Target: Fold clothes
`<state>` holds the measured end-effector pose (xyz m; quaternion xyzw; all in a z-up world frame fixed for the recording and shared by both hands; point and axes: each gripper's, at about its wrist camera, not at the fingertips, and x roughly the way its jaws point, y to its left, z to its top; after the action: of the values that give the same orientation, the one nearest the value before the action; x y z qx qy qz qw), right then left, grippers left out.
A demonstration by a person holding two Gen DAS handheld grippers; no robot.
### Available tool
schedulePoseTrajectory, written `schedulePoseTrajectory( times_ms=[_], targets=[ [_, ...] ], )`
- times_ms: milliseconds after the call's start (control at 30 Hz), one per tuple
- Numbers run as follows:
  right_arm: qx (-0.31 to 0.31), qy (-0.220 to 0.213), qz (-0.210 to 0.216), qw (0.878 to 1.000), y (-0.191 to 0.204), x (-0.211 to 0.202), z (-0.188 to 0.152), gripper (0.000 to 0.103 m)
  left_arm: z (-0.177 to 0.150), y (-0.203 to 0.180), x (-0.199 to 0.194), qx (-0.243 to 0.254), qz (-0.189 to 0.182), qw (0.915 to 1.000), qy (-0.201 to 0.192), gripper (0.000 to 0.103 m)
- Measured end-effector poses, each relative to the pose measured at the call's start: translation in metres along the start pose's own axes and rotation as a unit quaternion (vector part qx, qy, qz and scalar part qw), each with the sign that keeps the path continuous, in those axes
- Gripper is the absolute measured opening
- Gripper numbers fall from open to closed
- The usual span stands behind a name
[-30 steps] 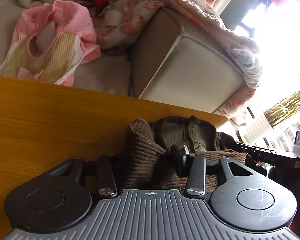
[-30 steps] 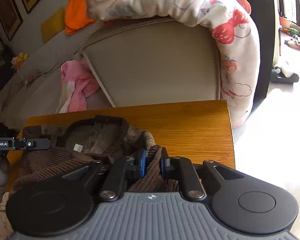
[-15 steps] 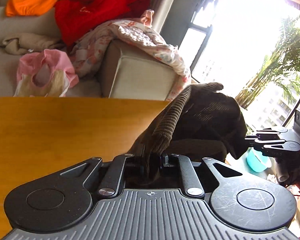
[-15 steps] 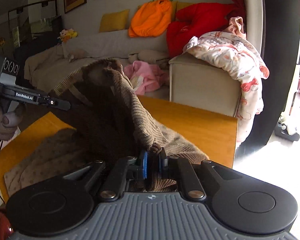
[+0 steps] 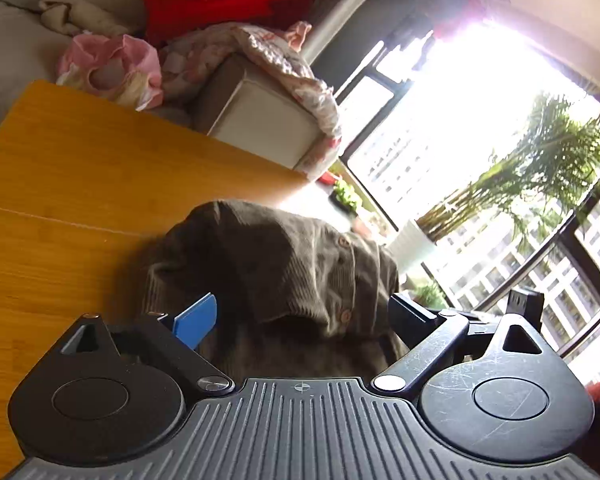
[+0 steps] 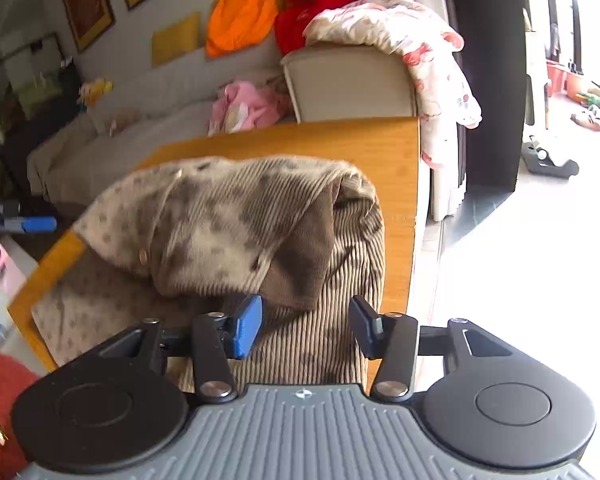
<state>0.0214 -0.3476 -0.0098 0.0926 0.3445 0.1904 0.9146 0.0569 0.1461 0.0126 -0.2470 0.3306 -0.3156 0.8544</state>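
Observation:
A brown ribbed cardigan with buttons (image 6: 236, 240) lies folded over itself on the wooden table (image 6: 396, 152). In the left wrist view the cardigan (image 5: 284, 264) sits just ahead of my left gripper (image 5: 304, 316), which is open and empty. My right gripper (image 6: 304, 326) is open and empty too, just above the cardigan's near edge. The left gripper's blue-padded tip (image 6: 28, 224) shows at the far left of the right wrist view.
A beige sofa (image 6: 348, 80) stands behind the table, with a floral blanket (image 6: 420, 48) over its arm and pink (image 6: 248, 106), red (image 6: 324, 4) and orange (image 6: 240, 16) clothes on it. Windows and plants (image 5: 540, 168) are to the right.
Both grippers were shut on the cardigan and held it lifted. Now both have opened and let go, and the cardigan lies folded over on the table.

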Motion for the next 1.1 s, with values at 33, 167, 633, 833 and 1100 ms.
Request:
schedulePoseTrajectory(
  times_ms=[33,167,633,833,1100],
  targets=[
    [0.025,-0.016,0.011,1.000,-0.005,-0.003,0.004,0.055,0.005,0.001,0.009,-0.014,0.004,0.9999,-0.002,0.097],
    [0.075,-0.036,0.029,0.996,-0.005,0.019,0.018,0.064,0.013,0.012,0.062,-0.063,0.037,0.9971,0.021,0.097],
    [0.012,-0.038,0.009,0.999,0.019,0.149,0.084,0.044,0.086,0.039,0.155,-0.058,0.077,0.9953,-0.003,0.068],
    [0.019,-0.030,0.015,0.999,0.000,0.144,0.091,0.039,0.075,0.045,0.140,-0.083,0.021,0.9960,0.027,0.068],
    [-0.011,-0.053,0.020,0.998,0.014,0.109,0.080,0.013,0.064,0.026,0.135,-0.059,0.040,0.9969,0.034,0.028]
  ],
)
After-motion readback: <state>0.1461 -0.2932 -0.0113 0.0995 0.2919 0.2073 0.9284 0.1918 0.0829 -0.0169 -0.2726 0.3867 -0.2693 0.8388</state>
